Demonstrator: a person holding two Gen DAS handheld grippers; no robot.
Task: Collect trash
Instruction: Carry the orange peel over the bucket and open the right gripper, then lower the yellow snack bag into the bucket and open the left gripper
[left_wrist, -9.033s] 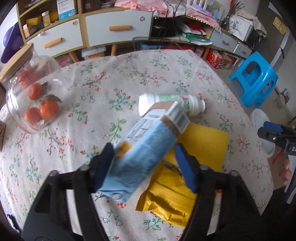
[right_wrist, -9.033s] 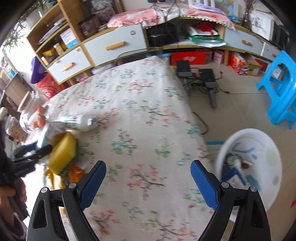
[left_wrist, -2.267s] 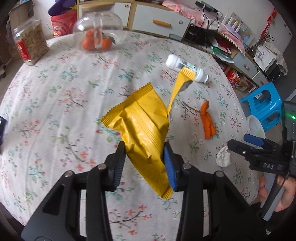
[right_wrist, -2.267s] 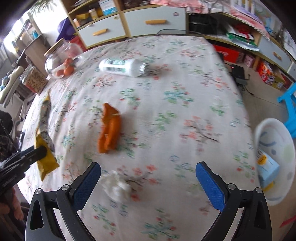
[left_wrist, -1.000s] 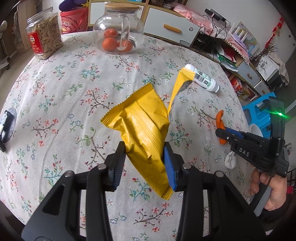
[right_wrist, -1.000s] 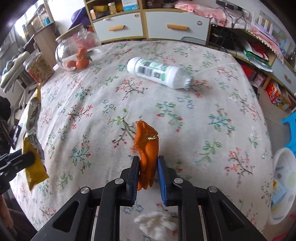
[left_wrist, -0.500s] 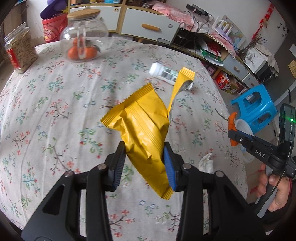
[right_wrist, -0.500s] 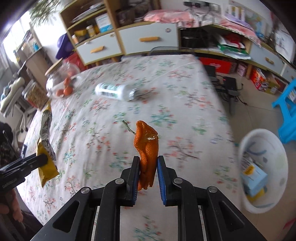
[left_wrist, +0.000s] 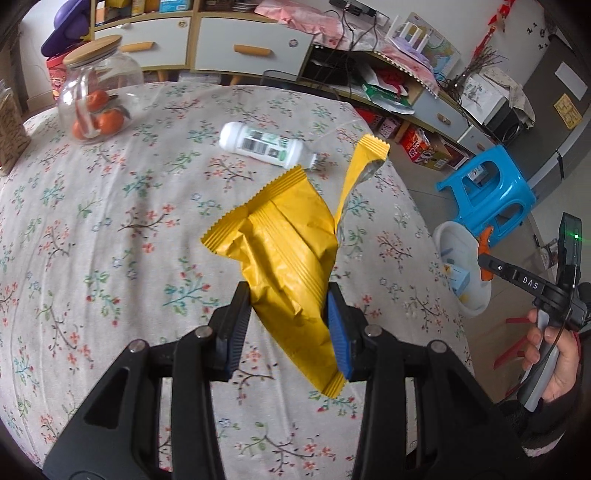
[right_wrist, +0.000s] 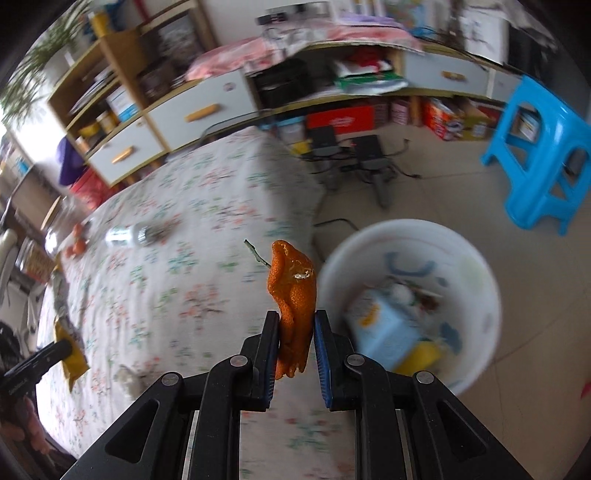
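The right tongs pinch a strip of orange citrus peel, its long axis upright. The round white plastic bin stands on the floor just right of and beyond the peel, past the surface's edge. The left tongs clamp a crumpled yellow foil snack bag over the floral-clothed surface, farther from the bin, so the right hand is nearer.

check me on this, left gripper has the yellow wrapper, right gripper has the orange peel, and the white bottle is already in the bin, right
Not quite: the white bottle lies on the tablecloth, as the left wrist view shows. The rest holds: the left gripper holds the yellow wrapper, the right gripper the orange peel.
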